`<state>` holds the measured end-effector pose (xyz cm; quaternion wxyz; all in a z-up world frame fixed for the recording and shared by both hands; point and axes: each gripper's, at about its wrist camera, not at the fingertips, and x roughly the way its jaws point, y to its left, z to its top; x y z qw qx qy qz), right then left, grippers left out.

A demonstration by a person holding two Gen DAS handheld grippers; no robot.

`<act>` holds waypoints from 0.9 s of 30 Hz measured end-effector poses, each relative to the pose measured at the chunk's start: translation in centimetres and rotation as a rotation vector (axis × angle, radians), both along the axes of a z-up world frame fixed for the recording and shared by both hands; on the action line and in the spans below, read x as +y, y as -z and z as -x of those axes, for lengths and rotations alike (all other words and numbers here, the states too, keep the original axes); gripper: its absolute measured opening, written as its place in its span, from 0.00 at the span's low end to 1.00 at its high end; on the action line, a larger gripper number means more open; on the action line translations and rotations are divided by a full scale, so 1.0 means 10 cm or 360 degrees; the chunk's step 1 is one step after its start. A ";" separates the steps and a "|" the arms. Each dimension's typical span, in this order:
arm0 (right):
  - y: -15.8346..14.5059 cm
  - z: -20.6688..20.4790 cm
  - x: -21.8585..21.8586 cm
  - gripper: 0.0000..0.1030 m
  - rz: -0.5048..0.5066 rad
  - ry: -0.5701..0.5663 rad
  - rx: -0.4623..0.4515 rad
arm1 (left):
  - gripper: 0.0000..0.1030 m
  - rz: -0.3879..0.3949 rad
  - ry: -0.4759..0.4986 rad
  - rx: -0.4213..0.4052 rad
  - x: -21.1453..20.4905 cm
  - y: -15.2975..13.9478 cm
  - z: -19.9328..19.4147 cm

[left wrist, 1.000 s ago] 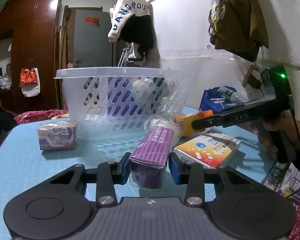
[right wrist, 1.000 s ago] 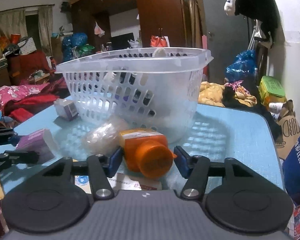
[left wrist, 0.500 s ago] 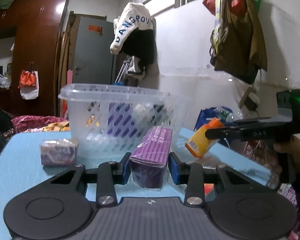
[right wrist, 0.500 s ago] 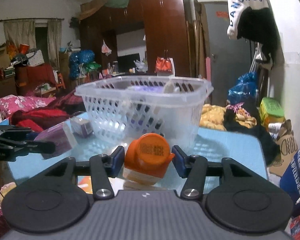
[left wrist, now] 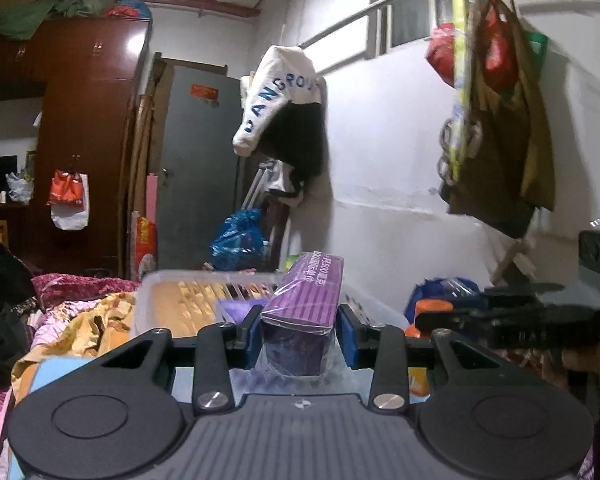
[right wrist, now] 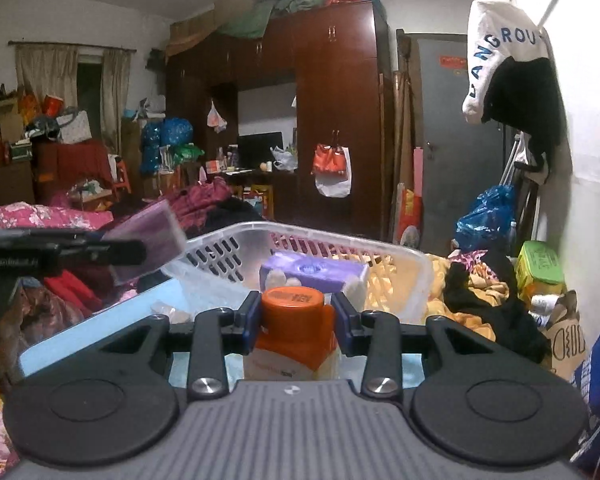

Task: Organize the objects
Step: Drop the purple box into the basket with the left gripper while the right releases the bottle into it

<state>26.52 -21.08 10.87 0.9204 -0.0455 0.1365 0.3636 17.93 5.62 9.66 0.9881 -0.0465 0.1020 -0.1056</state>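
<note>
Left wrist view: the left gripper [left wrist: 300, 330] is clamped on a purple box [left wrist: 304, 308] wrapped in glossy clear film. The box is rectangular, its long axis pointing forward and slightly up, away from the camera. Directly ahead and below lies the white plastic basket [left wrist: 204, 280], its slotted wall and smooth rim just past the box's far end, so the basket opening sits forward of this hand. To the right, the right gripper [left wrist: 452, 318] appears side-on, dark and angular, with an orange shape at its tip.

Right wrist view: the right gripper [right wrist: 296, 316] has its blue pads against the ribbed orange cap of an orange bottle [right wrist: 294, 332], and its jaws are closing on it. The bottle stands upright between the fingers, its label below the cap. The basket [right wrist: 400, 256] is just ahead, translucent and lattice-sided, holding a purple packet [right wrist: 312, 270] inside. The pale blue surface [right wrist: 100, 328] shows at lower left. At the left edge, the left gripper [right wrist: 136, 252] carries its purple box near the basket's rim. Both hands look about equally near the basket.
</note>
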 end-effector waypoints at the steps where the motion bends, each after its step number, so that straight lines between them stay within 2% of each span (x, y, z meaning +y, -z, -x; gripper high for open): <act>1: -0.04 -0.04 0.04 0.40 -0.0019 0.0012 -0.0002 | 0.41 -0.0002 -0.0013 0.0004 0.01 -0.06 -0.06; 5: -0.24 -0.19 0.15 0.40 -0.0065 0.0069 -0.0051 | 0.41 -0.0008 -0.0070 0.0044 0.05 -0.23 -0.32; 9: -0.27 -0.38 0.27 0.40 -0.0033 0.0157 -0.0049 | 0.41 -0.0047 -0.0154 0.0146 0.08 -0.22 -0.59; 14: -0.20 -0.52 0.34 0.40 0.0004 0.0239 -0.0012 | 0.41 -0.0080 -0.0192 0.0252 0.16 -0.12 -0.81; 18: -0.15 -0.57 0.37 0.40 0.0124 0.0333 -0.0037 | 0.41 -0.0140 -0.0193 0.0357 0.18 -0.04 -0.92; 27: 0.08 -0.62 0.44 0.40 0.0275 0.0337 0.0047 | 0.41 -0.0268 -0.0205 0.0610 0.18 0.13 -1.19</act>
